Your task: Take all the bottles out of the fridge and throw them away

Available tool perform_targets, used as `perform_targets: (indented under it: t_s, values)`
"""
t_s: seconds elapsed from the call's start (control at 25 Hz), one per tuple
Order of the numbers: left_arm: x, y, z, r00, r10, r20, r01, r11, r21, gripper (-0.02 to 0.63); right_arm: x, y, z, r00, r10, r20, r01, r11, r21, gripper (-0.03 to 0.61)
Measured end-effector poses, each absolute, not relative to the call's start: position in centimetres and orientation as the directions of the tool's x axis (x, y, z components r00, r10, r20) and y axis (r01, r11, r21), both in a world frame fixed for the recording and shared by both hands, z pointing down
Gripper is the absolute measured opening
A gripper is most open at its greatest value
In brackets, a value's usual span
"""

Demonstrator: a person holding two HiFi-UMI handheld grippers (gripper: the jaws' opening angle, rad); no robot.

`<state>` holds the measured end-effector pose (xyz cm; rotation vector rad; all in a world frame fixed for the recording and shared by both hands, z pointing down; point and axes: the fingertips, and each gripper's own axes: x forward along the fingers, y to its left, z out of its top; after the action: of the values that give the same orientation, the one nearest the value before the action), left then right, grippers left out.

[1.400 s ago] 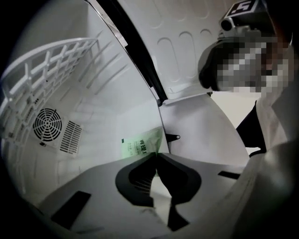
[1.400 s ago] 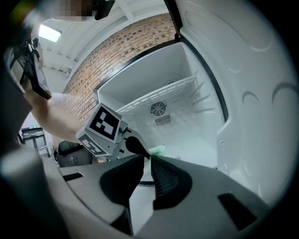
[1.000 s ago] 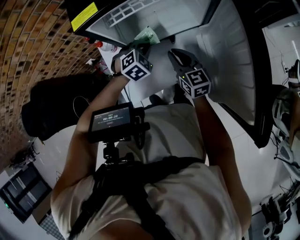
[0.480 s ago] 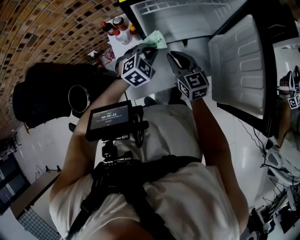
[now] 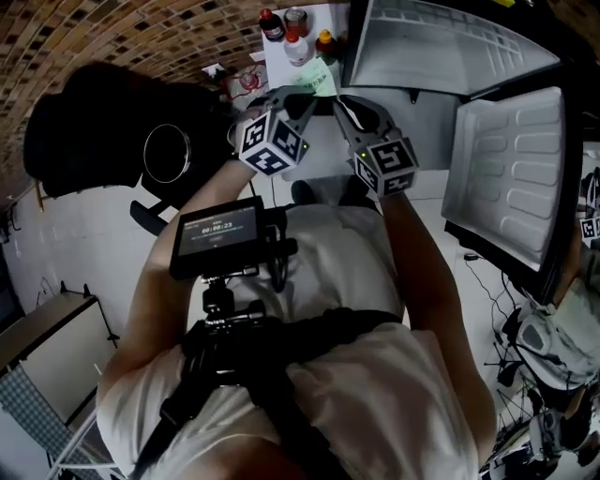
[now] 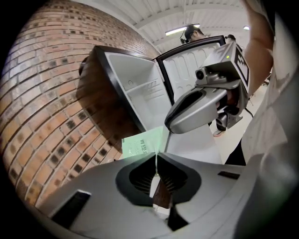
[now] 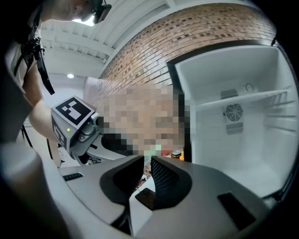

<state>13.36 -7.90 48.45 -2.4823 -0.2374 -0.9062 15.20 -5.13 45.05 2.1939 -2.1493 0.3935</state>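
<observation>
Nearest you, at the head view's upper centre, your left gripper [image 5: 302, 94] had its jaws pinched shut on a thin green sheet [image 5: 317, 79]. Your right gripper [image 5: 343, 105] beside it stood narrowly apart and empty. Beyond, at top centre, the bottles [image 5: 286, 28] stood on a white surface [image 5: 278, 66] just left of the open fridge [image 5: 441, 56].

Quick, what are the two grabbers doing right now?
Left gripper: closed on a thin green paper sheet.
Right gripper: jaws slightly apart, holding nothing.
</observation>
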Motion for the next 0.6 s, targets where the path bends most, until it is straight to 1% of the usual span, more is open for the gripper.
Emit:
perform_targets:
  t_s: [0.32,0.6]
  values:
    - [6.1,-13.9,48.8,0.755,-0.166,0.635,0.110,-0.922,-0.372,0.021,10.2,-10.7,44.5,-0.153,-0.967,0.205,-0.983,0.129,-0.127,0.058]
    - [-0.5,-18.6,48.9,0.719,-0.306,0.624,-0.068,-0.925,-0.375,0.021,5.0,-14.9,44.2,-0.296,-0.932,0.210,-0.954,0.279,-0.108,0.058]
